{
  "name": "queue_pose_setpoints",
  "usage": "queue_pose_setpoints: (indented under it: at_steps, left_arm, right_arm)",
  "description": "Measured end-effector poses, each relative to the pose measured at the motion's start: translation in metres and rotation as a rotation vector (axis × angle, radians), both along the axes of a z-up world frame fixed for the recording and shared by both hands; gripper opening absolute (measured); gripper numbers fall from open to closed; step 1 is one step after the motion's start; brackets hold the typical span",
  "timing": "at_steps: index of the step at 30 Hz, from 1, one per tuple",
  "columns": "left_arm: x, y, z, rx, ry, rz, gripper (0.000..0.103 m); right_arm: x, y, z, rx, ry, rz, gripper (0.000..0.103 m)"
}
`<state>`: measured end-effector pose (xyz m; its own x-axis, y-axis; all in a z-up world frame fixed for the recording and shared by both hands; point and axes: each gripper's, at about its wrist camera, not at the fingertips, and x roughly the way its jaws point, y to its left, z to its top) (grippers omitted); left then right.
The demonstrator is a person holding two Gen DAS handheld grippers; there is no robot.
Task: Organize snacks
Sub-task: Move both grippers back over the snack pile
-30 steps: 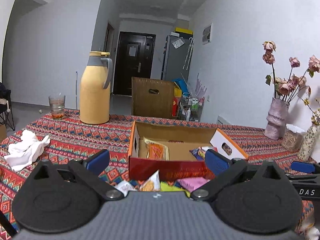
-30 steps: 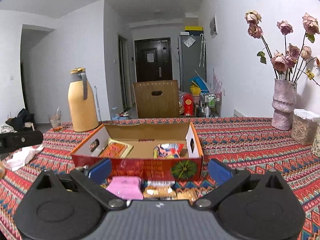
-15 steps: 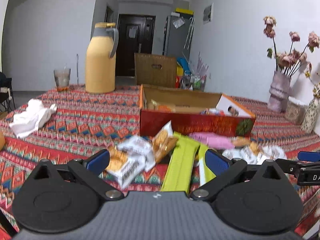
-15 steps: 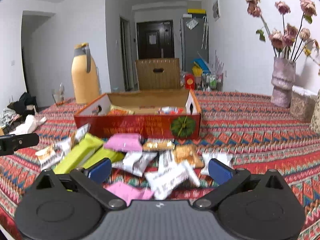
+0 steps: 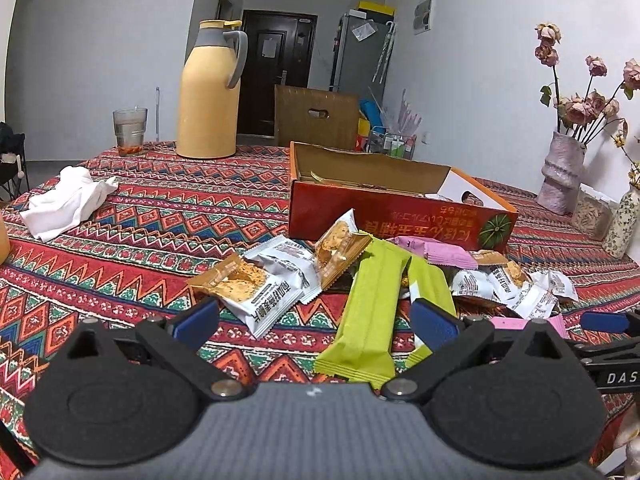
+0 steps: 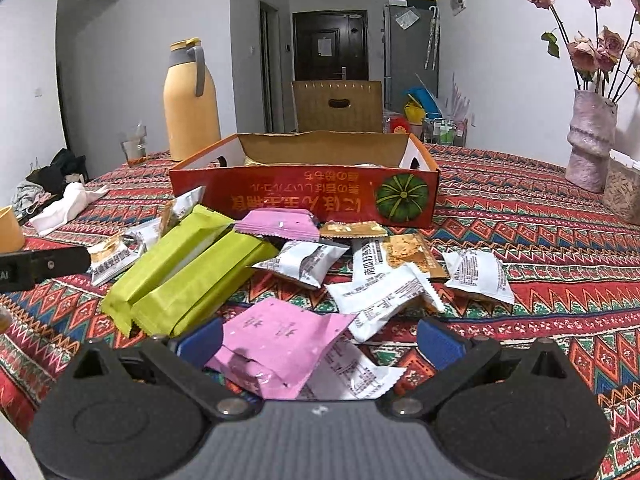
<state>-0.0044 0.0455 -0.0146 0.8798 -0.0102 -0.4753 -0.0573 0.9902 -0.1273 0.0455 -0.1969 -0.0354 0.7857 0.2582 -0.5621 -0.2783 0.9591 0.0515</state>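
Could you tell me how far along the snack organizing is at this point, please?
Barely started, I'd judge. Done: the red box already holds a few items, just visible over its rim. In hand: nothing; the left gripper and right gripper are both open, low over the pile. Left: the green packets, pink packets and white packets lie loose on the tablecloth.

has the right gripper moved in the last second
Yes. The right gripper has dropped toward the table: the red box sits higher in its view, and packets now lie between its fingers.

even, soft indoor light, sharp focus, strong fisheye bending and dark corners
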Motion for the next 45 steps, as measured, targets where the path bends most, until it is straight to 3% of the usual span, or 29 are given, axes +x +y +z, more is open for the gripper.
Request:
queue_pose_setpoints:
  at_steps: [18, 27, 34, 37, 43, 45]
  left_arm:
    - [0.0, 0.005, -0.003, -0.019, -0.005, -0.003, 0.103]
    - [0.002, 0.006, -0.006, -0.029, 0.004, -0.003, 0.103]
    - [0.002, 0.007, -0.007, -0.028, 0.008, 0.001, 0.103]
    - [0.003, 0.007, -0.007, -0.025, 0.01, 0.003, 0.103]
    - [0.005, 0.005, -0.008, -0.018, 0.016, 0.005, 0.103]
    - [0.006, 0.004, -0.007, -0.015, 0.016, 0.006, 0.103]
  right_arm:
    - [0.011, 0.056, -0.023, -0.147, -0.01, -0.019, 0.101]
    - [0.011, 0.056, -0.025, -0.159, -0.018, -0.018, 0.088]
    - [0.006, 0.054, -0.025, -0.148, -0.041, 0.008, 0.068]
    - [0.005, 0.05, -0.024, -0.119, -0.045, 0.012, 0.062]
    - [0.008, 0.042, -0.018, -0.05, -0.03, 0.021, 0.06]
    - [0.01, 0.041, -0.015, -0.026, -0.029, 0.025, 0.053]
